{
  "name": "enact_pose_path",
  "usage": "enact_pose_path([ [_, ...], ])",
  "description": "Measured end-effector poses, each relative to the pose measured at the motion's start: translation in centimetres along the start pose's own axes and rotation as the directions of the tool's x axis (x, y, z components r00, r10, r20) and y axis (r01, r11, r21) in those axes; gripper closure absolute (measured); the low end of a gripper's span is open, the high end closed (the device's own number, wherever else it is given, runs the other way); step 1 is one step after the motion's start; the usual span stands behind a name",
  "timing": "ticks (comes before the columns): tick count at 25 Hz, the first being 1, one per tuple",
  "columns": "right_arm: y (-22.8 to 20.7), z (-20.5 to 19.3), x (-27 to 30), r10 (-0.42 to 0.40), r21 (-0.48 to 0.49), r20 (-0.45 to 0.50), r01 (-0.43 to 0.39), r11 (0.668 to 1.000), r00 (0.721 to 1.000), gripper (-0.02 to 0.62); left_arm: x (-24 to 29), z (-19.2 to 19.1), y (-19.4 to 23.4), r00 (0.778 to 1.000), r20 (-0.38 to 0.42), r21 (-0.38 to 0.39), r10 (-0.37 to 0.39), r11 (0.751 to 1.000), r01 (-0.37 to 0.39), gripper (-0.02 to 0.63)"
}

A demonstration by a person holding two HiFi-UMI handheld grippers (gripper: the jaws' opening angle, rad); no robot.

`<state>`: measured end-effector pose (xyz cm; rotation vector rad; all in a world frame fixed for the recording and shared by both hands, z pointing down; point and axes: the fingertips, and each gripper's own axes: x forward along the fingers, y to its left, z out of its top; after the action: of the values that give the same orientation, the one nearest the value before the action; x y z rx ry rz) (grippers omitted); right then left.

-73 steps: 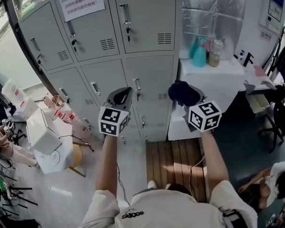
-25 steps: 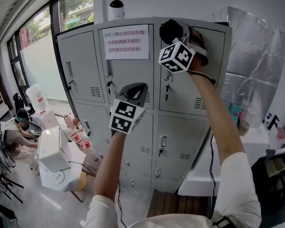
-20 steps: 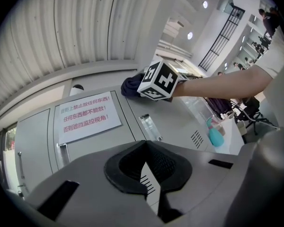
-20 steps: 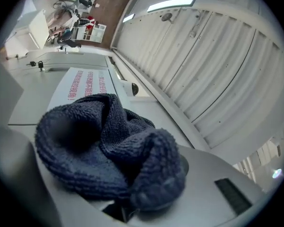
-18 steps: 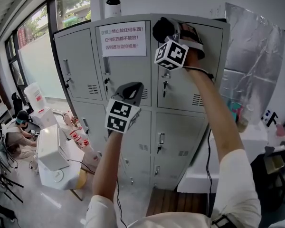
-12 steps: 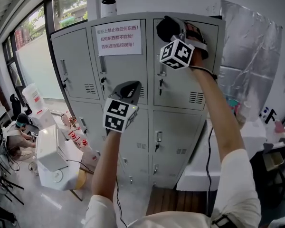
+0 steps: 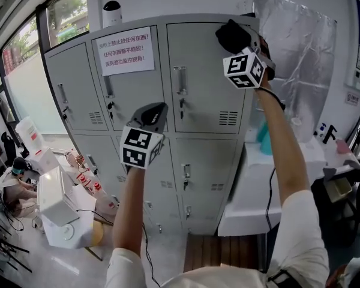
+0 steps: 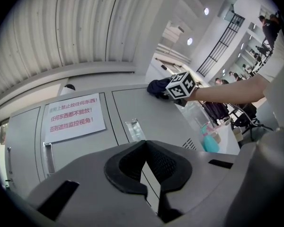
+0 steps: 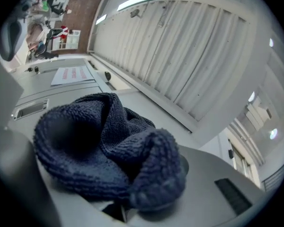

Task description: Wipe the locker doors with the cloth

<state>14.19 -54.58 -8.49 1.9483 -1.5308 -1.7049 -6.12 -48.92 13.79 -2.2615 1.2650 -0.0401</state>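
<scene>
Head view: a bank of grey lockers (image 7: pixel 168 131) fills the middle, with a white notice (image 7: pixel 125 51) taped on an upper door. The right claw (image 7: pixel 239 36) is raised high on an outstretched arm, clamped on a dark blue cloth (image 7: pixel 230 32). The cloth sits against the top right door (image 7: pixel 204 83), up at its top right corner. The left claw (image 7: pixel 155 111) is lower and in front of the middle lockers, not touching them, its marker cube facing the camera. A white counter (image 7: pixel 246 191) stands just right of the lockers, with a teal bottle (image 7: pixel 264 138) on it and a foil sheet (image 7: pixel 294 53) on the wall behind. White boxes (image 7: pixel 54 194) sit on the floor at the left. Left gripper view: the left claw (image 8: pixel 144 167) is pinched together with nothing in it. Beyond it are the notice (image 8: pixel 75 117), a door handle (image 8: pixel 135 129), and the cloth (image 8: pixel 157 87) on the door's upper edge with the right claw's cube beside it. The teal bottle (image 8: pixel 208 141) is at the right. Right gripper view: the bunched cloth (image 9: pixel 104 150) fills the right claw (image 9: pixel 119 211) and covers most of its two sides. The grey door (image 9: pixel 61 98) is right behind the cloth, and the notice (image 9: pixel 73 74) is farther off.
</scene>
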Motion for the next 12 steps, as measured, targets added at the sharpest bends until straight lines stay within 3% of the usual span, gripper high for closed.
enact_pose_path([
  [4,-2.1,-3.0,-1.5,-0.041,0.176,0.027,0.036,0.984,0.999,0.534,0.5,0.0,-0.7,1.0,0.005,-0.013,-0.01,1.0,0.01,0.592],
  [12,-1.1,-2.4,-2.3,-0.016,0.207,0.057,0.004,0.978,0.998,0.532,0.0,-0.7,-1.0,1.0,-0.01,-0.023,-0.002,1.0,0.001,0.592],
])
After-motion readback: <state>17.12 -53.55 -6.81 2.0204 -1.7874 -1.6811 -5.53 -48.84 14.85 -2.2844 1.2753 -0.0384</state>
